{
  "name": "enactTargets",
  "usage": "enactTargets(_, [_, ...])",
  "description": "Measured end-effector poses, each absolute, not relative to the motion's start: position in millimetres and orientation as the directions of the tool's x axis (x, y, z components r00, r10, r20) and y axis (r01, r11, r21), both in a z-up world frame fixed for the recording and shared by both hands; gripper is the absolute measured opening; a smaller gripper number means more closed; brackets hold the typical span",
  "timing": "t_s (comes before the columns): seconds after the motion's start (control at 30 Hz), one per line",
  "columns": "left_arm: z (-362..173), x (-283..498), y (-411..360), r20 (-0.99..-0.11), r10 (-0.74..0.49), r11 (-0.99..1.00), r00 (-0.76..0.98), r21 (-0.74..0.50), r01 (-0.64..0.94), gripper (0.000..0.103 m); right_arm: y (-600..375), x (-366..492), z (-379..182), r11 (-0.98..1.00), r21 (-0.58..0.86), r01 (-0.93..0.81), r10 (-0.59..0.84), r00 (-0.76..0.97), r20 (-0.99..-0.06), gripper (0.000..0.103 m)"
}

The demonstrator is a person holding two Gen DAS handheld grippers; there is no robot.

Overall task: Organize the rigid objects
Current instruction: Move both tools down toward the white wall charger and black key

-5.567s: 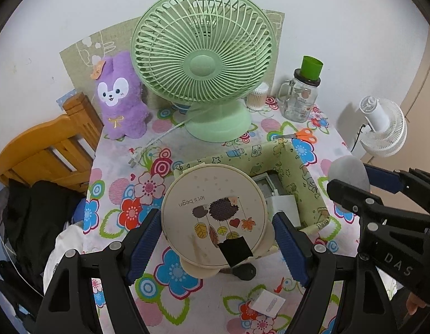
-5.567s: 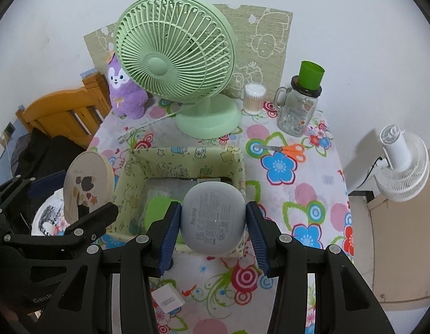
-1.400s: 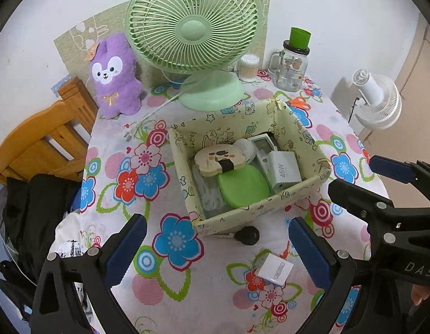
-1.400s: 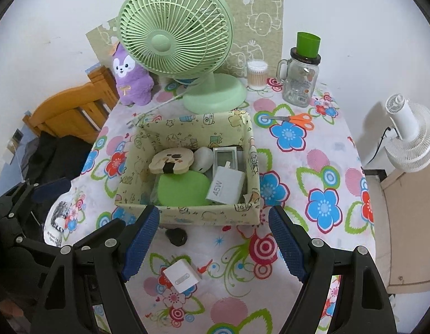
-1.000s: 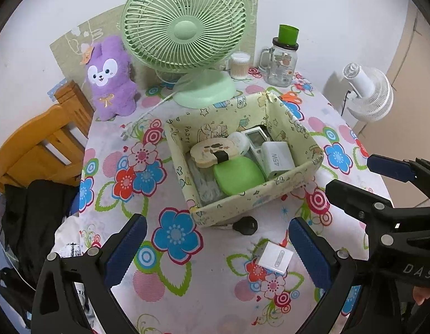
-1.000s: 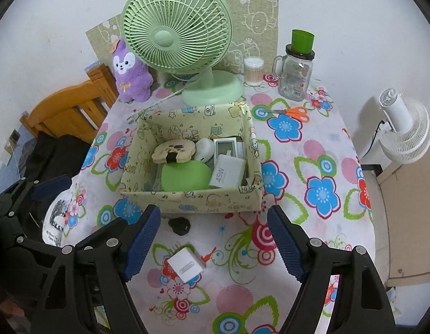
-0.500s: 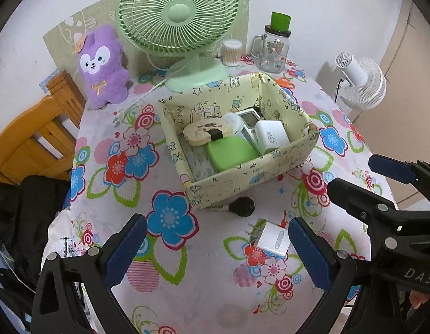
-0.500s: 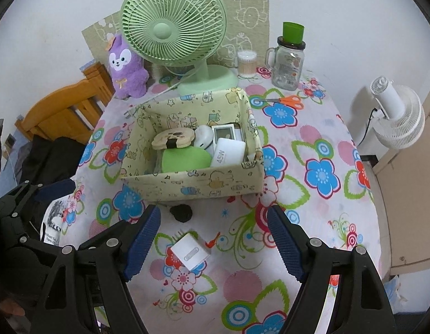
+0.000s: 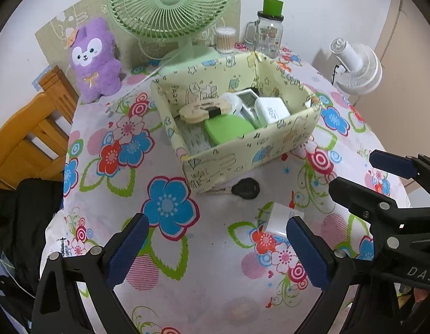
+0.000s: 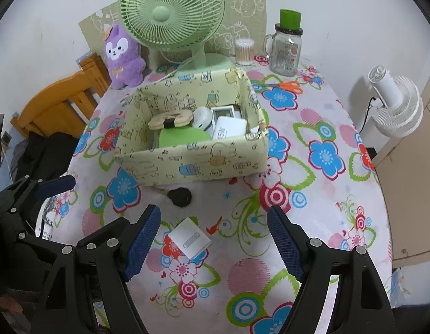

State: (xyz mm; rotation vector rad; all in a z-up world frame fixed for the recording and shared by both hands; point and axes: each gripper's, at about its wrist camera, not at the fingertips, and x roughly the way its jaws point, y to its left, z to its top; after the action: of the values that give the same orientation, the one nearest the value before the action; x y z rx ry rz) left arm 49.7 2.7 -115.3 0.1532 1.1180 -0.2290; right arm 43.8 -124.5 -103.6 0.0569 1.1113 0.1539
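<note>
A yellow patterned fabric box (image 9: 251, 150) (image 10: 192, 161) stands mid-table and holds a round wooden-looking disc (image 9: 203, 109), a green case (image 9: 228, 128), a white charger (image 9: 272, 111) and other small items. A black car key (image 9: 244, 188) (image 10: 181, 197) lies just in front of the box. A small white plug adapter (image 9: 281, 218) (image 10: 190, 241) lies nearer to me. My left gripper (image 9: 215, 245) is open and empty above the tablecloth, its right finger beside the adapter. My right gripper (image 10: 215, 236) is open and empty, with the adapter between its fingers.
A green desk fan (image 10: 173, 14), a purple plush (image 10: 123, 55), a cotton-swab jar (image 10: 244, 51), a glass mug with a green lid (image 10: 287, 47) and orange scissors (image 10: 287, 86) stand behind the box. A white fan (image 10: 395, 105) is off the right edge, a wooden chair (image 9: 28, 128) at left.
Both grippers let go of the disc and the grey case, which lie in the box. Both have since pulled back and lower toward the front of the table, open.
</note>
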Motion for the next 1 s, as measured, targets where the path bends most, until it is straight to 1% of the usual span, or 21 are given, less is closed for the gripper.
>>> enactTargets(0.33, [-143,46,7,-0.918,-0.101,0.957,0.383,0.015,0.288,0.099,-115,39,-129,0.987,0.120,-0.110,0.155,0.395,-0.906,0.081])
enactTargets(0.53, [-161,45,5,-0.933,-0.063,0.950,0.355,0.053,0.309,0.099,-109,38,-150,0.985,0.124,-0.121,0.160,0.357,-0.920,0.081])
enactTargets(0.77, [-179,42,3,-0.941,-0.097,0.936,0.324,0.024,0.350,0.099,-103,39,-170,0.982,0.128,-0.141,0.168,0.318,-0.933,0.081])
enactTargets(1.0, [-192,42,2,-0.948,-0.089,0.929,0.305,0.031,0.368,0.099,-97,42,-185,0.975,0.136,-0.174,0.182,0.282,-0.942,0.079])
